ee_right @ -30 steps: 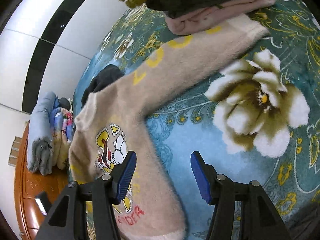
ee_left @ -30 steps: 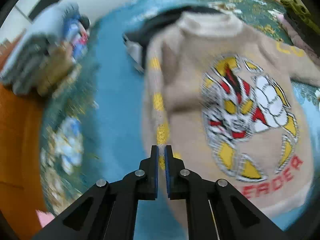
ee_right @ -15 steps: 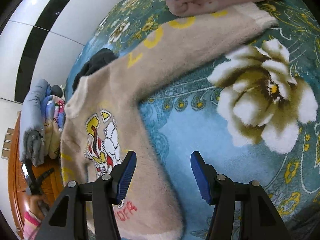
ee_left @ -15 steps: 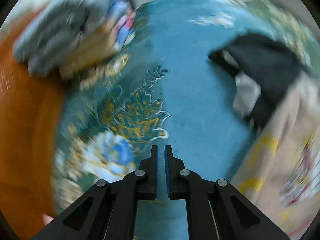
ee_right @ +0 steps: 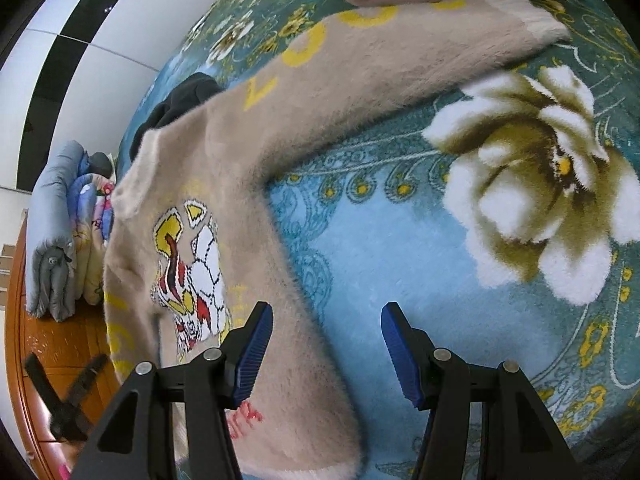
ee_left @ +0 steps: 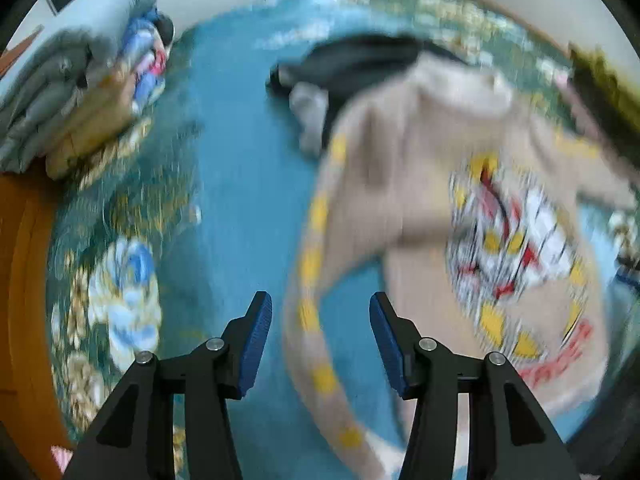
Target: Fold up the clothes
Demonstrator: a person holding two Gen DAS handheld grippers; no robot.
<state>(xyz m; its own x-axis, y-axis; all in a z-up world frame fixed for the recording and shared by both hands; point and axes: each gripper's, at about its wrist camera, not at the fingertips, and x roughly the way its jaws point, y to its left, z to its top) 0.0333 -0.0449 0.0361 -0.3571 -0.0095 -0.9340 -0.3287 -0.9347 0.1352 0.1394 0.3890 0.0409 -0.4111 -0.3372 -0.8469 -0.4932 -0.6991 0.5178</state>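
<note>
Since a second ago the left gripper (ee_left: pixel 320 340) has swung back toward the beige sweater (ee_right: pixel 224 184), and its jaws, then pinched together, have just been opening; they now stand apart with one sleeve (ee_left: pixel 316 320) seen between them, apparently untouched, though blur makes this uncertain. It points steeply down at the teal floral blanket (ee_left: pixel 240 168). The right gripper (ee_right: pixel 326 344) also tilts downward, jaws released and about half spread, nothing clamped; its left pad hangs over the sweater's side edge in the lower centre of the frame. The sweater lies flat, its other sleeve (ee_right: pixel 400 48) stretched to the upper right.
</note>
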